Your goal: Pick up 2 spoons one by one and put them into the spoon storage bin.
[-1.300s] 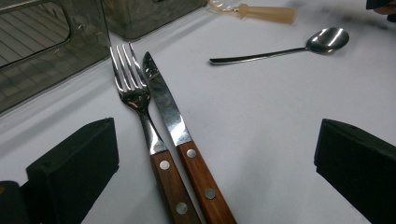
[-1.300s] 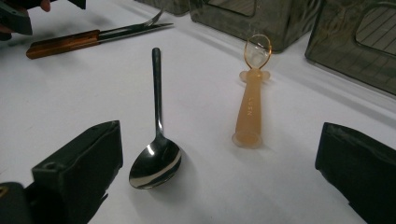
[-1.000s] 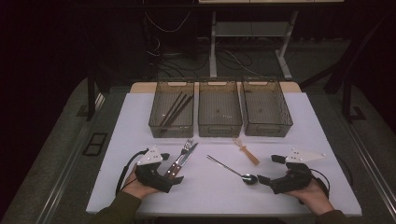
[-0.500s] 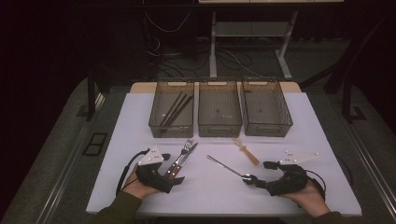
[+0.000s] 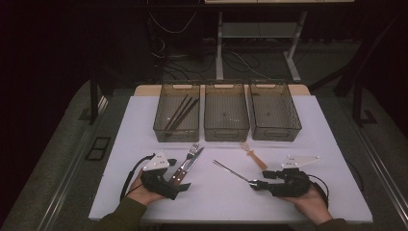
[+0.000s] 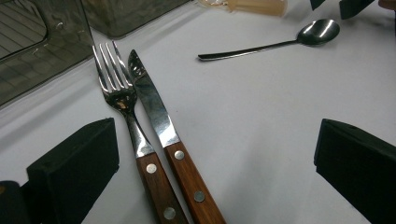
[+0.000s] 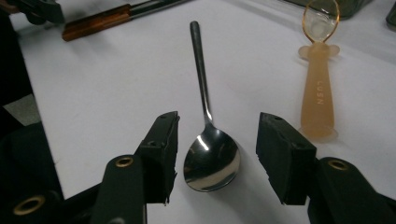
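The right gripper [image 7: 217,149] has just been closing; its jaws straddle the bowl of the metal spoon [image 7: 211,158] without touching it, on the white table [image 5: 337,144] near the right; the left gripper [image 6: 217,172] gapes over fork [image 6: 122,100] and knife [image 6: 154,109]

Dim room, grey carpet [image 5: 57,159] around the white table [image 5: 144,110], perhaps a desk frame [image 5: 260,33] behind.
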Demonstrator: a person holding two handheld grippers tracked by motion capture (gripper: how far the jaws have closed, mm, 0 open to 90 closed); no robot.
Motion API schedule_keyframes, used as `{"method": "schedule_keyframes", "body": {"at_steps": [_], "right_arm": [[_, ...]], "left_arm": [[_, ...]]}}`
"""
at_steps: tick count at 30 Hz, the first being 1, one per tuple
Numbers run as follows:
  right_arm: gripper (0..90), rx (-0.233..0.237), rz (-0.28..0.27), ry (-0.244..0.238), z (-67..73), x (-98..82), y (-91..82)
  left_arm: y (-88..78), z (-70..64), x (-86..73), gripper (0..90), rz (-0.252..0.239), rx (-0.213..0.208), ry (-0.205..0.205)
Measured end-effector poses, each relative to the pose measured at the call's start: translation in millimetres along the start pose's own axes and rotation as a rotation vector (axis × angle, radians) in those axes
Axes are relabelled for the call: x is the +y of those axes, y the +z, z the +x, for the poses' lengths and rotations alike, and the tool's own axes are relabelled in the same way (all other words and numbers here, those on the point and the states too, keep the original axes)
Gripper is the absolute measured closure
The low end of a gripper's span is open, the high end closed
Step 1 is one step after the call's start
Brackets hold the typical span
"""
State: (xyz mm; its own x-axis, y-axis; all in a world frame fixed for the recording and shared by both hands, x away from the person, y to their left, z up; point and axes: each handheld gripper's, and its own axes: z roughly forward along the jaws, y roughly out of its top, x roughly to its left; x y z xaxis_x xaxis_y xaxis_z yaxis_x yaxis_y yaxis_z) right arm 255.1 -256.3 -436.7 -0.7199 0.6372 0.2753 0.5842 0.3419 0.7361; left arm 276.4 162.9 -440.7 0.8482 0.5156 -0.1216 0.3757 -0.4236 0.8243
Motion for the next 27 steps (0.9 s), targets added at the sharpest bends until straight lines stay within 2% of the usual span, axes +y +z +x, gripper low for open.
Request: {"method": "schedule_keyframes", "body": {"at_steps": [8, 16, 27], "right_arm": [[49.0, -0.027, 0.035, -0.012, -2.2, 0.5, 8.5], [49.9, -0.021, 0.068, -0.005, -1.9, -1.1, 13.1], [51.7, -0.025, 0.096, -0.036, 1.0, -2.9, 17.9]], "left_arm": [[0.2, -0.4, 0.0, 0.0, 0.001, -0.004, -0.003], [1.0, -0.4, -0.2, 0.0, 0.001, -0.006, -0.002], [1.4, -0.2, -0.4, 0.0, 0.004, -0.006, -0.001]]}}
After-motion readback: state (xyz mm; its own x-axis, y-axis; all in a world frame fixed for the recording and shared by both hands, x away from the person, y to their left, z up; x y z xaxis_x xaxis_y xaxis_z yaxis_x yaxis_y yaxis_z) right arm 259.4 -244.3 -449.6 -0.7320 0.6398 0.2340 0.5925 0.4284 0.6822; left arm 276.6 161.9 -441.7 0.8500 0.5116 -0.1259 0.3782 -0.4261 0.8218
